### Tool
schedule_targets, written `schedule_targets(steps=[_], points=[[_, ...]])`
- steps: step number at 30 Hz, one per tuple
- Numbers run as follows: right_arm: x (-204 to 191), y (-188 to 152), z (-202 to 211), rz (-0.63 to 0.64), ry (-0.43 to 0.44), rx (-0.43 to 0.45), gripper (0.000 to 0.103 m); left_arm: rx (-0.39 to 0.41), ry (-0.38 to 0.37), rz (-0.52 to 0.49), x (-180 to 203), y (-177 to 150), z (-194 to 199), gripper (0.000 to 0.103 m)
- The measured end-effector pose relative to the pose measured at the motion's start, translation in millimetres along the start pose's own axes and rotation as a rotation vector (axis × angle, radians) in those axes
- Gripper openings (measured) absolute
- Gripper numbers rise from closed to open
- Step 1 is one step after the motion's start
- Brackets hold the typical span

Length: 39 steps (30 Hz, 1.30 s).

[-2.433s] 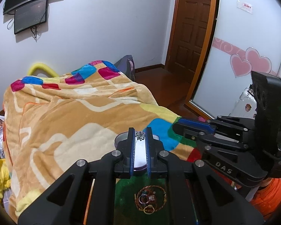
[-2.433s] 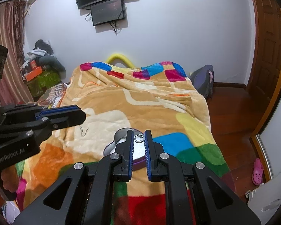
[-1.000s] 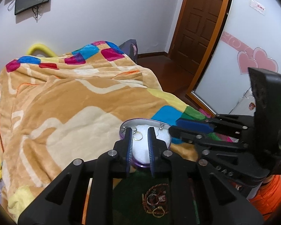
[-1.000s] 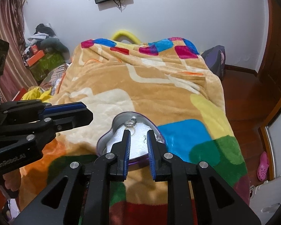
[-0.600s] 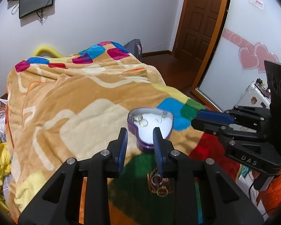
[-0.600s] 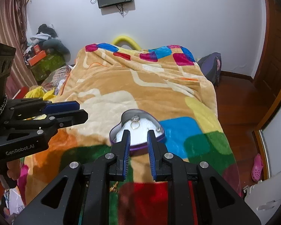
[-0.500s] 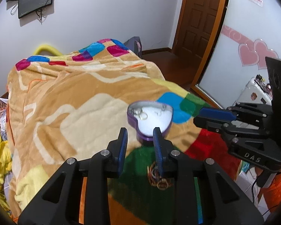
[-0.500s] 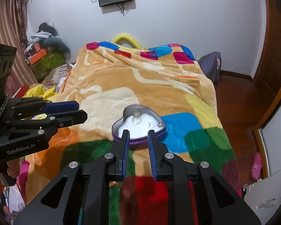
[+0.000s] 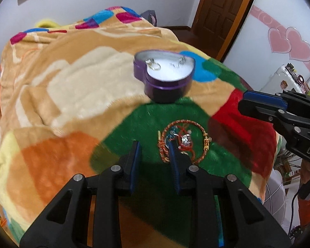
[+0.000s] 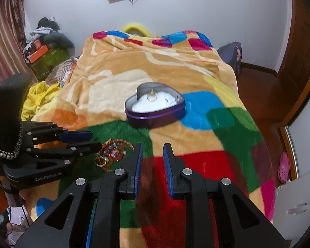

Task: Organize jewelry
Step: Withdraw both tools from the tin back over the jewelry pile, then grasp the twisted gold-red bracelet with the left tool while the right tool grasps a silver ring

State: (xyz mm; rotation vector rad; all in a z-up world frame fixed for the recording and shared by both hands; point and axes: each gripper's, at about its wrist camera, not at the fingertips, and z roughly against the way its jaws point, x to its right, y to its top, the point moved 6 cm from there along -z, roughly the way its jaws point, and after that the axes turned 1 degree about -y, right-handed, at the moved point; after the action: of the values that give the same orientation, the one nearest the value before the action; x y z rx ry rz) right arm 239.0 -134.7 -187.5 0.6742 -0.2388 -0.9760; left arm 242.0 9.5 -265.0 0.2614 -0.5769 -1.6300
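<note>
A purple heart-shaped box [image 9: 165, 76] with white padding lies open on the bed blanket and also shows in the right wrist view [image 10: 155, 108]. A ring [image 10: 152, 96] and small silver pieces lie inside it. A pile of red and gold bracelets [image 9: 184, 141] lies on the green patch in front of the box; it shows in the right wrist view too [image 10: 112, 152]. My left gripper [image 9: 155, 147] is open and empty, its right finger at the pile's left edge. My right gripper [image 10: 153, 152] is open and empty, over the blanket right of the pile.
The colourful blanket [image 9: 68, 86] covers the whole bed. A wooden door [image 9: 221, 14] and wood floor [image 10: 258, 86] lie to the right of the bed. Clothes and boxes [image 10: 45, 47] are piled at the far left.
Both grippers have pulled back from the box toward the near end of the bed and opened wider. The left gripper, which held a small piece over the box earlier, is empty beside the bracelet pile.
</note>
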Motion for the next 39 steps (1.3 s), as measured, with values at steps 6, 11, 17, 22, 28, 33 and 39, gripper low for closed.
schedule_targets(steps=[6, 11, 17, 22, 28, 33, 39], points=[[0.9, -12.7, -1.9, -0.017, 0.005, -0.020, 0.018, 0.006, 0.006, 0.039, -4.9, 0.4, -4.1, 0.024], [0.4, -17.7, -2.6, -0.020, 0.006, -0.026, 0.018, -0.005, -0.002, 0.061, -8.7, -0.8, -7.2, 0.019], [-0.4, -19.1, -4.6, -0.038, 0.020, -0.031, 0.018, -0.013, 0.018, 0.015, -2.1, -1.4, -13.6, 0.007], [-6.8, -20.8, -4.1, -0.024, 0.026, -0.034, 0.018, 0.028, 0.014, 0.004, 3.2, 4.6, 0.6, 0.006], [-11.7, -19.6, -4.5, -0.010, 0.032, -0.038, 0.018, 0.133, 0.011, -0.022, 12.0, 18.6, 40.1, 0.006], [-24.6, -20.0, -10.4, 0.000, 0.064, -0.052, 0.018, 0.209, 0.032, -0.011, 1.6, 24.8, 73.4, 0.006], [-49.5, -23.2, -23.4, 0.042, 0.104, -0.086, 0.018, 0.218, 0.072, 0.035, -25.3, 14.0, 83.7, 0.006]])
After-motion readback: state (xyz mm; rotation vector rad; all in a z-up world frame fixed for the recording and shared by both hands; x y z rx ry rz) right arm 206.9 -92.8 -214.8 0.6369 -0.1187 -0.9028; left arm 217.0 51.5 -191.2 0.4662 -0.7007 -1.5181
